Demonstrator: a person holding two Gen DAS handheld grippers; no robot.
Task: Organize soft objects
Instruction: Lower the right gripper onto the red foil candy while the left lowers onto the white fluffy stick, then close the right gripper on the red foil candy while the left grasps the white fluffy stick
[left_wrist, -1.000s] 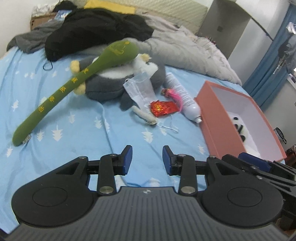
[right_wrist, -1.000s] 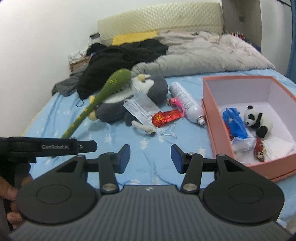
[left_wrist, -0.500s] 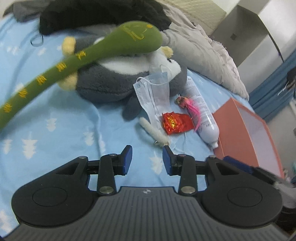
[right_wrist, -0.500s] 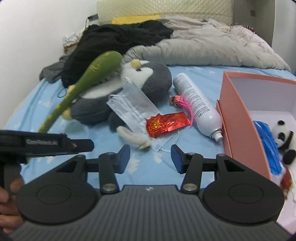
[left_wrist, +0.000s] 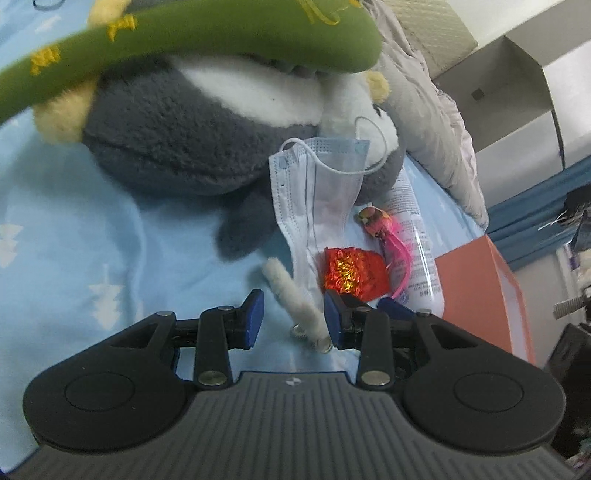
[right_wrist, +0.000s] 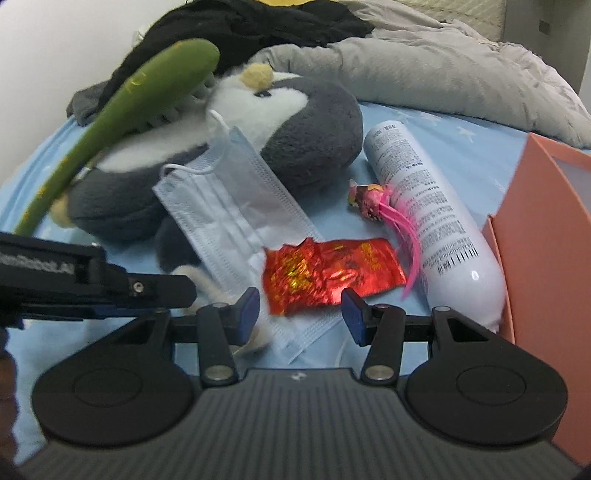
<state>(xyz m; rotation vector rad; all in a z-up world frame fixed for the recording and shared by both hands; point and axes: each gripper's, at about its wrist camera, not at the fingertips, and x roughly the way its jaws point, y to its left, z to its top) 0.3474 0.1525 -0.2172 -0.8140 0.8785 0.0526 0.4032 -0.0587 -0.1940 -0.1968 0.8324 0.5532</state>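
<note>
On the blue bedsheet (left_wrist: 66, 229) with its white tree print lies a cluster of small things against a grey and white penguin plush (left_wrist: 177, 136), which has a long green plush (left_wrist: 184, 40) with yellow stitching draped over it. From the plush a pale blue face mask (right_wrist: 236, 199) slopes toward the cameras, and a crumpled red foil wrapper (right_wrist: 328, 273) rests on the mask's near end. A white fuzzy stick (left_wrist: 295, 299) with metal bits at its tip lies just beside the mask. Next to the wrapper is a small pink feathered toy (right_wrist: 384, 206), touching a white tube (right_wrist: 432, 221) that lies along the wall of an orange box (right_wrist: 546, 236). Behind everything is a rumpled grey duvet (right_wrist: 424, 70) and dark clothing (right_wrist: 240, 29). The left gripper (left_wrist: 293, 319) hangs low with its blue pads partly apart, the fuzzy stick's tip between them but not pinched. The right gripper (right_wrist: 301, 312) has its pads moderately apart and empty, the wrapper's near edge just beyond them.
</note>
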